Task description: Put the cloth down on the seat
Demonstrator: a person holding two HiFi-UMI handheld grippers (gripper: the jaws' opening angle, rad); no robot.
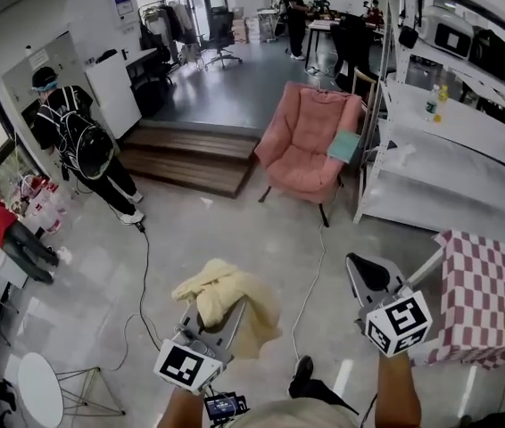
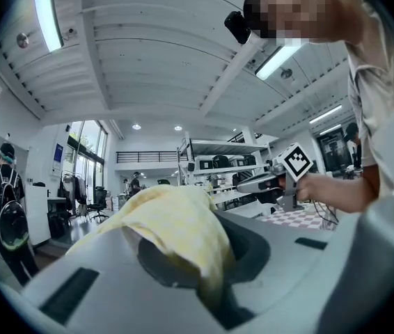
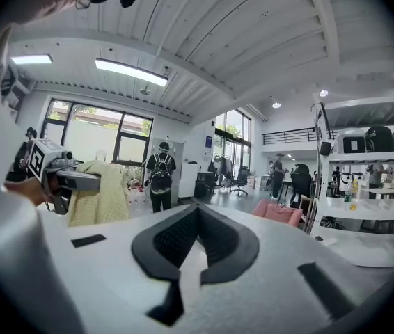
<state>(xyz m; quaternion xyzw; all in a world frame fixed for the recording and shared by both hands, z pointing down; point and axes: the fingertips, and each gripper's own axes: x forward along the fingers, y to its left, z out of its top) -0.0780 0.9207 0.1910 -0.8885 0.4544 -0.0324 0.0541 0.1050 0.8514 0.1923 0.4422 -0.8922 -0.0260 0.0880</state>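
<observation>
**Far from the pink chair, the cloth hangs in the left gripper**

Across the big grey floor (image 1: 235, 230) stands the pink chair (image 1: 304, 141), next to a tall white rack of shelves (image 1: 440, 163). The chair's seat is bare, so the cloth is not on it yet. A small blue-green thing (image 1: 343, 147) hangs on one arm of the chair, but it does not cover the seat. A table with a red-and-white checked top (image 1: 484, 297) is close by on the right, out of the way.

The yellow cloth (image 1: 226, 301) is up in the air, well apart from the chair. It lies bunched over the front of the left gripper (image 2: 207, 263), and part of it hangs down off the floor. The jaws of this gripper are squeezed together on a fold of the cloth — that tight pinch is why it does not slip off while it is carried.

The right gripper (image 1: 364, 279) is held out beside it, and the two do not touch. Its jaws are closed and there is nothing in them. It looks like a spare helper for now — my guess is it can help spread the cloth once both get to the chair.
</observation>
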